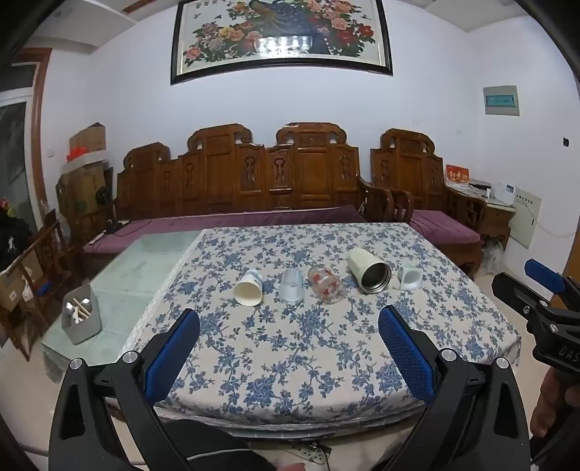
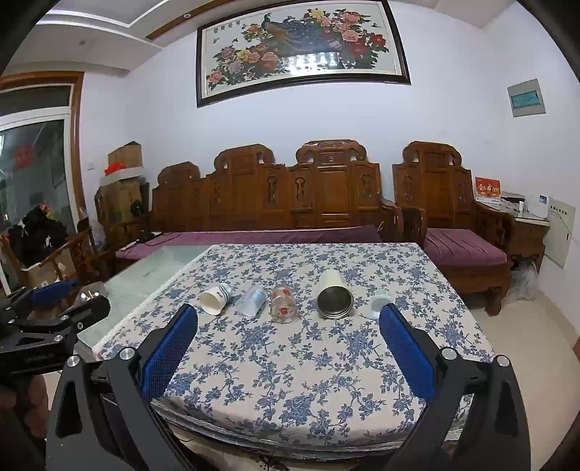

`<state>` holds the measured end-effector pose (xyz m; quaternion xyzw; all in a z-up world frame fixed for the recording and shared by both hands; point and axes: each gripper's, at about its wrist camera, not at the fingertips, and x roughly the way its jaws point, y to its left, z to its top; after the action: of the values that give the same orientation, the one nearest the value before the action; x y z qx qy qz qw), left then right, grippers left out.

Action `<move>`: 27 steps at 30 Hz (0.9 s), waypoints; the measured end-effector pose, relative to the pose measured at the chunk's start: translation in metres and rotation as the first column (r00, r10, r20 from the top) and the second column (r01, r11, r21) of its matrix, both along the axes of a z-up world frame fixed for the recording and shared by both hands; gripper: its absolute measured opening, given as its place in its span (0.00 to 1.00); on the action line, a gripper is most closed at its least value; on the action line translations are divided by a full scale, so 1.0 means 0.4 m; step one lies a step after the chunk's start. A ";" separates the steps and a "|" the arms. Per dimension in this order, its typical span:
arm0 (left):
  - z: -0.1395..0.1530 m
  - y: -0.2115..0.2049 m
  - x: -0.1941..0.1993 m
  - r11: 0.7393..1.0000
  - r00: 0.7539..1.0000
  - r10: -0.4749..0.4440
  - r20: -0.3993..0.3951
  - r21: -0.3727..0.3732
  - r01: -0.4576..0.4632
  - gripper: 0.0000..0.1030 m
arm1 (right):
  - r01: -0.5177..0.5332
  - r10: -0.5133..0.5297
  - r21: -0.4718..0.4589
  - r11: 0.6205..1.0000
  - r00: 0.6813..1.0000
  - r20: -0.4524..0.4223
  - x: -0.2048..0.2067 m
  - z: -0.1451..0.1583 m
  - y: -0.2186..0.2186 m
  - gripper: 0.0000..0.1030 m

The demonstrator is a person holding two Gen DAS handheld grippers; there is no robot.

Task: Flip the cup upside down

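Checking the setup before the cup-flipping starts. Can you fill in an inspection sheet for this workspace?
Surface: table under a blue floral cloth, bare glass at its left.
Job's things: five cups on their sides in a row: paper cup, clear cup, red-patterned glass, steel-lined tumbler, small white cup.
Clutter: grey utensil holder on the glass.
Grippers: left gripper and right gripper, jaws open, empty, short of the cups.
Cables: dark cord on the bench cushion.
Surroundings: carved wooden bench, framed painting, cardboard boxes.

Five cups (image 1: pixel 324 286), one utensil holder (image 1: pixel 80 319)
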<state>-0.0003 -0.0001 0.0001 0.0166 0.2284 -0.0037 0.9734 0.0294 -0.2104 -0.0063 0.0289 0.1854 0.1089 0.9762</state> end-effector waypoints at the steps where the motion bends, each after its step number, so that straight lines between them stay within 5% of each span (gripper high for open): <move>1: 0.000 0.000 0.000 1.000 1.000 0.000 0.000 0.000 0.000 0.92 | 0.000 0.000 0.002 1.000 1.000 0.003 -0.001 0.000 0.000 0.98; 27: 0.044 -0.007 -0.027 1.000 0.999 -0.021 0.040 -0.003 0.021 0.92 | 0.002 -0.002 -0.003 1.000 1.000 0.012 -0.011 0.010 -0.001 0.98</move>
<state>-0.0109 -0.0030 0.0176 0.0175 0.2089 -0.0141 0.9777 0.0251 -0.2107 -0.0023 0.0272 0.1797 0.1078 0.9774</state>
